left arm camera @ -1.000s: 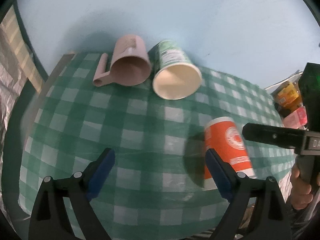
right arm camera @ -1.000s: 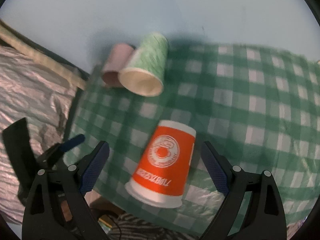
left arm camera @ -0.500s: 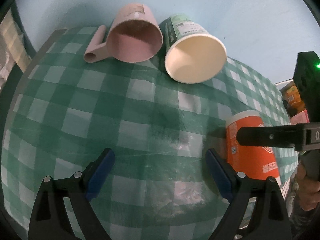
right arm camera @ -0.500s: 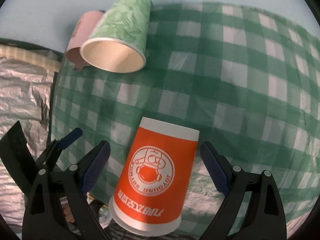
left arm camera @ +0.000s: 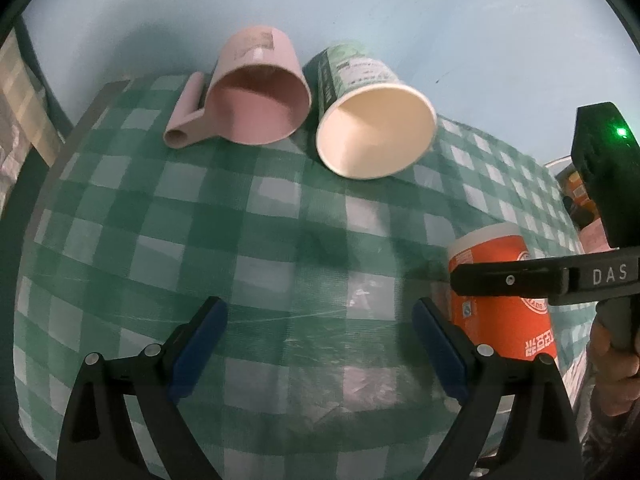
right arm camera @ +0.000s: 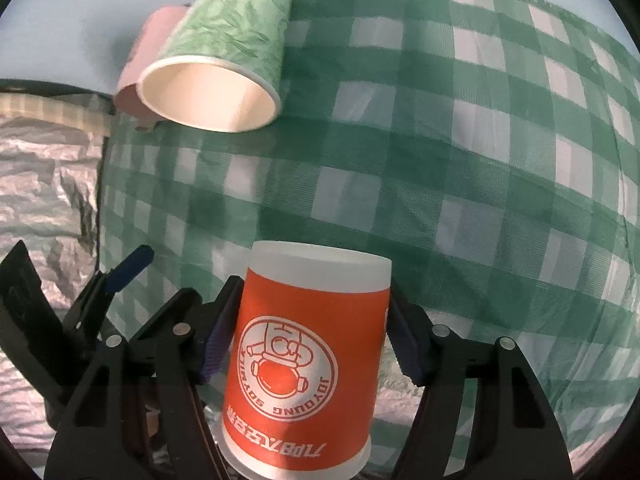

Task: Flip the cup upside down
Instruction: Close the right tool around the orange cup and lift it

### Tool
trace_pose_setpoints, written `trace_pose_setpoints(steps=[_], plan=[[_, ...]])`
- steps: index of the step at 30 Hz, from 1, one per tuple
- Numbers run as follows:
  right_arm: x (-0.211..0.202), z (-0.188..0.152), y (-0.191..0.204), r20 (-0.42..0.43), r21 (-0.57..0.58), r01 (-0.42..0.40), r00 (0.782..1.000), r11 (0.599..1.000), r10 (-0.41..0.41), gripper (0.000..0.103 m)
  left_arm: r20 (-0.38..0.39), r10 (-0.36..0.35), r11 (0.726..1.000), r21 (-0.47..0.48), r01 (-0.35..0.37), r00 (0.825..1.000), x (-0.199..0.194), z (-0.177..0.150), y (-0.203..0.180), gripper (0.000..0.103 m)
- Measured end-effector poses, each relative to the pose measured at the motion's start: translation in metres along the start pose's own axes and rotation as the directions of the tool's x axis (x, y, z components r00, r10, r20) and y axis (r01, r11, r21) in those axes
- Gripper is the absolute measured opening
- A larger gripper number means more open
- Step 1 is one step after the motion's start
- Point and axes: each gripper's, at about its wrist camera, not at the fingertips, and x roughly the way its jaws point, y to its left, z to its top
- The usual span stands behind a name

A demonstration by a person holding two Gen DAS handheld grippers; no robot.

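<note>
Both jaws of the right gripper (right arm camera: 310, 340) flank the orange cup (right arm camera: 304, 364).

Green-white checked tablecloth (left arm camera: 256, 240). Pink handled mug (left arm camera: 256, 100) and green paper cup (left arm camera: 372, 128) lie on their sides, just beside each other, by pale blue wall (left arm camera: 400, 12). Crinkled silver foil (right arm camera: 44, 184) at table's left edge.

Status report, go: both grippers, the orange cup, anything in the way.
Left gripper open, empty. Right gripper jaws against orange cup, which sits rim-down on checked cloth. Green cup and pink mug lie apart, not blocking.
</note>
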Motion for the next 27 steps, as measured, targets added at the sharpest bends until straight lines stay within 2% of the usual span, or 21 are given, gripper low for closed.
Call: trace_pose_setpoints(steps=[4,8,12,14,15,17,19,20,23,25,27], plan=[[-0.019,-0.008,0.009,0.085,-0.052,0.014,0.996,0.999,-0.010,0.069,0.020,-0.008,1.000,0.001,0.008,1.000,-0.011,-0.002,-0.001,0.095],[-0.040,-0.018,0.021,0.178,-0.119,0.039,0.984,0.992,-0.017,0.069,0.040,-0.011,1.000,0.006,0.011,0.999,-0.020,-0.005,-0.006,0.095],[-0.059,-0.032,0.033,0.304,-0.190,0.085,0.952,0.978,-0.024,0.069,0.061,-0.009,1.000,0.013,0.009,0.998,-0.029,-0.007,-0.009,0.095],[-0.065,-0.040,0.041,0.376,-0.225,0.126,0.926,0.966,-0.033,0.069,0.070,-0.018,1.000,0.007,0.018,0.997,-0.032,-0.008,-0.011,0.095],[-0.068,-0.044,0.045,0.422,-0.241,0.158,0.905,0.958,-0.043,0.069,0.078,-0.014,1.000,0.004,0.013,0.997,-0.034,-0.008,-0.012,0.095],[-0.075,-0.054,0.052,0.526,-0.257,0.241,0.847,0.936,-0.074,0.069,0.093,-0.011,1.000,-0.003,0.011,0.996,-0.039,-0.010,-0.010,0.095],[-0.080,-0.066,0.058,0.635,-0.260,0.337,0.766,0.905,-0.102,0.069,0.104,-0.010,1.000,-0.016,0.012,0.995,-0.043,-0.012,-0.009,0.095],[-0.082,-0.073,0.060,0.691,-0.250,0.385,0.713,0.889,-0.114,0.069,0.108,-0.013,1.000,-0.023,0.016,0.994,-0.045,-0.013,-0.008,0.095],[-0.080,-0.085,0.064,0.778,-0.226,0.446,0.618,0.866,-0.115,0.069,0.114,-0.024,0.999,-0.043,0.029,0.993,-0.047,-0.017,-0.005,0.095],[-0.076,-0.087,0.065,0.814,-0.197,0.466,0.569,0.863,-0.121,0.069,0.119,-0.025,0.998,-0.059,0.032,0.993,-0.049,-0.021,-0.002,0.095],[-0.071,-0.087,0.065,0.828,-0.174,0.484,0.543,0.858,-0.138,0.069,0.118,-0.026,0.997,-0.070,0.034,0.993,-0.049,-0.024,0.001,0.095]])
